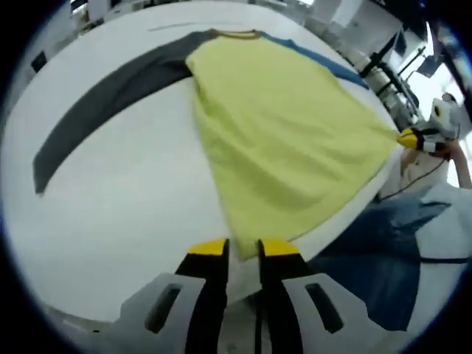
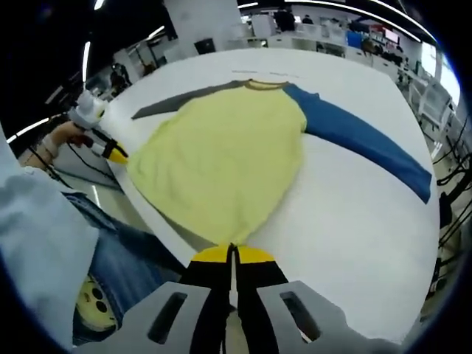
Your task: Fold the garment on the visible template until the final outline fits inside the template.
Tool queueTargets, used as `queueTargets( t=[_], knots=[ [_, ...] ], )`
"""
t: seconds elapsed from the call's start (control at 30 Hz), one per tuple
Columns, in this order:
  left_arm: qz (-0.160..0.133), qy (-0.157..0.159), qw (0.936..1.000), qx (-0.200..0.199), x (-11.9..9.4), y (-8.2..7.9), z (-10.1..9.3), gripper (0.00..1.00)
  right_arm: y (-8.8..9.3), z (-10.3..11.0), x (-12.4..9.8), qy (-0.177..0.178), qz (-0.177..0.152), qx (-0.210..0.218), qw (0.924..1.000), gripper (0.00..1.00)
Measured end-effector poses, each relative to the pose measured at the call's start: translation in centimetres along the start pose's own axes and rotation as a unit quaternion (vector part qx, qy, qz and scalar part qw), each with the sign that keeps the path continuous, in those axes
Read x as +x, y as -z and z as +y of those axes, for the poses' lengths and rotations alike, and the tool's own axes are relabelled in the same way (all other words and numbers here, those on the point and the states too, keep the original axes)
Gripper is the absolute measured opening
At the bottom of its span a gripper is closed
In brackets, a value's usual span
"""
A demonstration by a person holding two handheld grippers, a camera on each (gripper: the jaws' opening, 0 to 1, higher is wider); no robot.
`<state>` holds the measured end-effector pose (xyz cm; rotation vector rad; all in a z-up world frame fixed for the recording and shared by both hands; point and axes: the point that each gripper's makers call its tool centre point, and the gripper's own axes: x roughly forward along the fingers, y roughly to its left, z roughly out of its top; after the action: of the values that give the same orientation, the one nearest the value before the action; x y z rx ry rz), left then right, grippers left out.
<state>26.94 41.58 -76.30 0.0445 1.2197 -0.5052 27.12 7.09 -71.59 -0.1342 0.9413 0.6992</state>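
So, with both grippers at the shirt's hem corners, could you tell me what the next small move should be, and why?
Probably lift both hem corners together and carry them toward the collar. The left gripper and right gripper each pinch the yellow shirt at its hem, and it lies flat and unfolded, sleeves spread.

Place: a large lab or workshop hall, judged from what is seen past the table's edges.
Table (image 2: 354,221): broad, white and plain, with a rounded edge, like a workbench.
Ceiling: long strip lights (image 2: 87,57) are seen in the dark upper left of the right gripper view.
Background: beyond the table's far edge, more white benches (image 2: 324,33) with blurred gear are seen.
Side: dark stands and frames (image 1: 394,63) are seen past the far right corner in the left gripper view.
Cables: thin leads (image 2: 88,166) are seen hanging off the table's left edge.
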Motion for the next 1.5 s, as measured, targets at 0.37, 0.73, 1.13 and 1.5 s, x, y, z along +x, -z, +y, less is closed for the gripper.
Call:
queueTargets(
  t=[0.37, 0.73, 1.13, 1.5],
  knots=[
    [0.008, 0.011, 0.9998, -0.013, 0.9, 0.0, -0.2, 0.00, -0.3, -0.2, 0.2, 0.000, 0.003, -0.003, 1.0000, 0.02],
    [0.023, 0.002, 0.9997, 0.004, -1.6, 0.2, -0.7, 0.00, -0.2, 0.1, -0.1, -0.003, 0.005, -0.006, 1.0000, 0.02],
    [0.051, -0.012, 0.9986, 0.007, -2.2, 1.5, -0.2, 0.00, 1.6, 1.1, 0.7, -0.021, 0.032, 0.001, 0.9993, 0.01],
    [0.077, -0.027, 0.9964, 0.020, -1.7, 2.7, 0.2, 0.00, 3.4, 1.8, 1.5, -0.027, 0.065, -0.004, 0.9975, 0.01]
  ],
)
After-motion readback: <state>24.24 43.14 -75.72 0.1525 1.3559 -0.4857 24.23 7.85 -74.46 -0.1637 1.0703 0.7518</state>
